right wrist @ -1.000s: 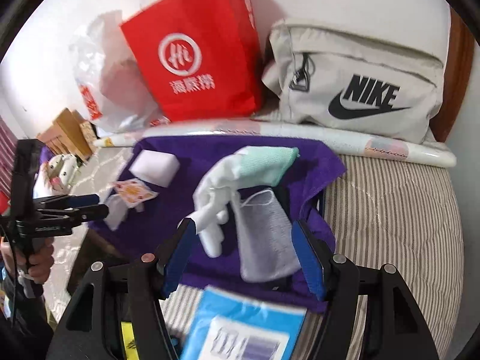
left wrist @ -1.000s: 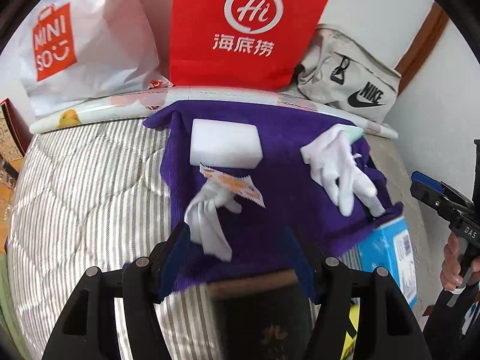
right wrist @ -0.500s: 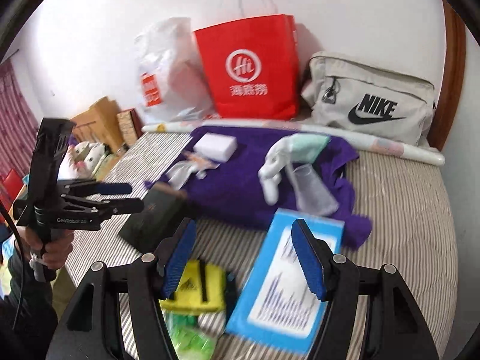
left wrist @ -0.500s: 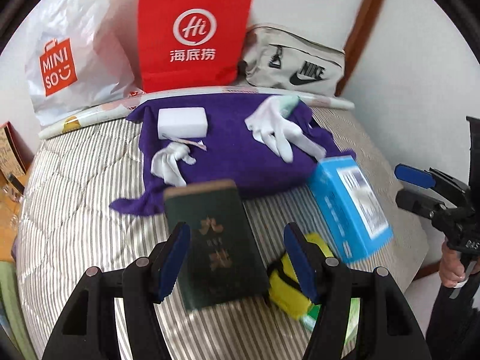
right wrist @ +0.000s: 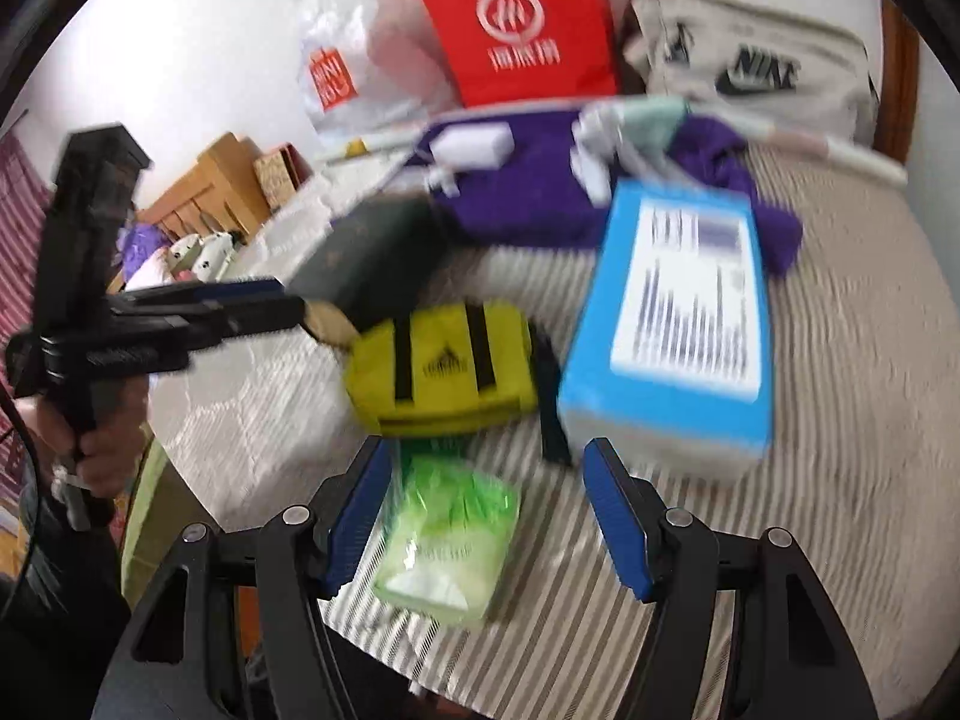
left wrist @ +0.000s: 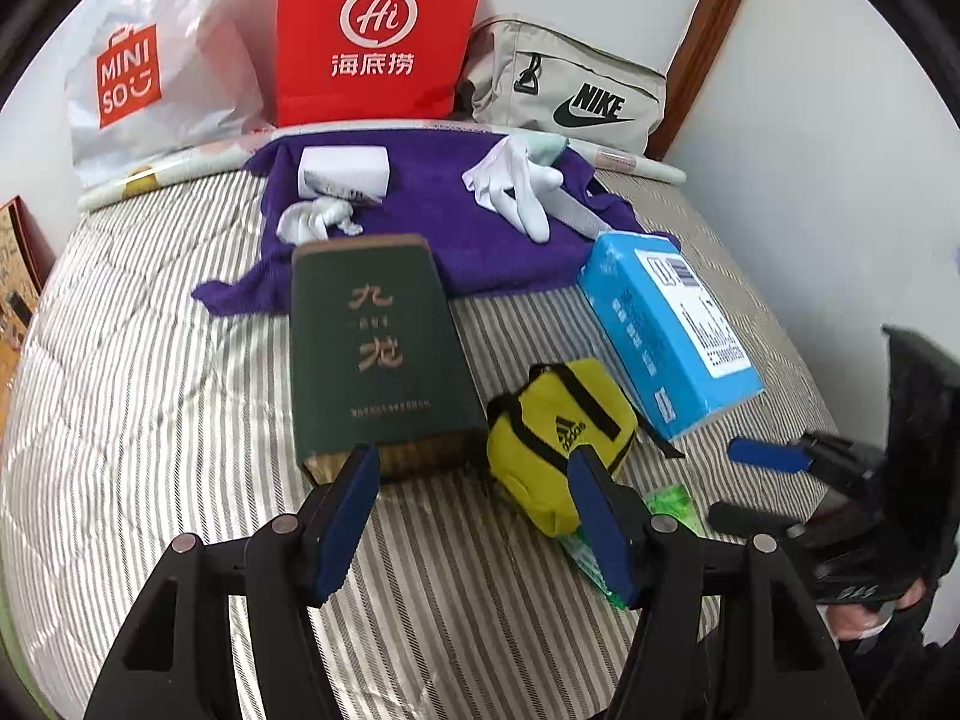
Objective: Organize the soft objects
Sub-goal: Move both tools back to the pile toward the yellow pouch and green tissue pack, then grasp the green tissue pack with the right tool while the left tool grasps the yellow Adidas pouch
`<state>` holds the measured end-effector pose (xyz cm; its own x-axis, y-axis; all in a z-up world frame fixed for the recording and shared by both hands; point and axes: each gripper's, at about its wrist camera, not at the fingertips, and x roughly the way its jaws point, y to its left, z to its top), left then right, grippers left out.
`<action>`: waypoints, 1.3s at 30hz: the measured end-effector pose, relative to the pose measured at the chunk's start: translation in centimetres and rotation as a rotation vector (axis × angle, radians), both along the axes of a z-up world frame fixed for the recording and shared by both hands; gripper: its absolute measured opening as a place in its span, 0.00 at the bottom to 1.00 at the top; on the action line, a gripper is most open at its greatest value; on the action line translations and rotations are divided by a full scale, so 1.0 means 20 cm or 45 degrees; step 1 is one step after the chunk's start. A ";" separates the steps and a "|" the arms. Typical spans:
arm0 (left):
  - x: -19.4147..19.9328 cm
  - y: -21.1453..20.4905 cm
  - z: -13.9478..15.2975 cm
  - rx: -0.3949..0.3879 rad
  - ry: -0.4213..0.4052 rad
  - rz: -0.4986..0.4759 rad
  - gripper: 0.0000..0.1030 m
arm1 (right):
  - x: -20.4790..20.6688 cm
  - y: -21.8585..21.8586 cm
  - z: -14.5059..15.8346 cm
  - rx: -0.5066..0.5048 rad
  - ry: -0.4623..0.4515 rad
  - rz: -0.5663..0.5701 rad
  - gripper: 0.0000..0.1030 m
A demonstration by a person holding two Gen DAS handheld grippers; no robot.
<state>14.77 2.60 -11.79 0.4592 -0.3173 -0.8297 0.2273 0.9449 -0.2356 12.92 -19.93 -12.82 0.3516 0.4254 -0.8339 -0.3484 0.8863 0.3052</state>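
A purple cloth (left wrist: 420,228) lies at the far end of the striped bed (left wrist: 150,420), with a white foam block (left wrist: 345,171), a crumpled white glove (left wrist: 312,222) and a pair of white gloves (left wrist: 516,192) on it. Nearer lie a yellow pouch (left wrist: 558,426) (right wrist: 444,360) and a green tissue pack (right wrist: 450,534). My left gripper (left wrist: 474,480) hovers open and empty over the bed, just before the pouch. My right gripper (right wrist: 487,468) is open above the tissue pack, apart from it. Each gripper shows in the other's view: the right gripper (left wrist: 744,486) and the left gripper (right wrist: 288,303).
A dark green box (left wrist: 372,348) and a blue carton (left wrist: 666,330) flank the pouch. Against the wall stand a red paper bag (left wrist: 372,30), a white plastic bag (left wrist: 150,78) and a beige belt bag (left wrist: 570,96). Wooden furniture (right wrist: 216,192) stands left of the bed.
Both grippers have drawn back from the purple cloth toward the near end of the bed. The green box, yellow pouch, blue carton and tissue pack have come into view. Jaws unchanged.
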 end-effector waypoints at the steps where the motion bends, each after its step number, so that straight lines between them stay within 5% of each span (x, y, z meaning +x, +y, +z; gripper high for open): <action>1: -0.01 0.00 -0.01 -0.002 0.000 0.001 0.61 | -0.01 0.00 -0.03 -0.010 0.012 -0.004 0.64; 11: -0.03 -0.06 -0.07 0.026 0.007 -0.003 0.61 | -0.10 0.13 -0.20 -0.032 0.067 0.034 0.64; 18: -0.02 -0.11 -0.08 0.029 0.003 -0.021 0.61 | -0.16 0.24 -0.21 -0.133 -0.056 0.044 0.76; 20: -0.02 -0.13 -0.08 0.032 -0.001 -0.027 0.61 | -0.17 0.26 -0.22 -0.176 -0.089 0.052 0.73; 22: -0.03 -0.16 -0.10 0.050 -0.013 -0.040 0.61 | -0.18 0.25 -0.21 -0.217 -0.130 0.049 0.59; 31: 0.00 -0.19 -0.20 -0.026 0.041 0.005 0.60 | -0.18 0.07 -0.15 -0.148 -0.145 0.010 0.57; 33: 0.01 -0.20 -0.22 -0.016 0.044 0.028 0.49 | -0.18 0.03 -0.13 -0.139 -0.157 -0.009 0.57; 39: 0.03 -0.20 -0.24 -0.038 0.042 0.091 0.35 | -0.14 -0.06 -0.09 -0.125 -0.188 -0.065 0.57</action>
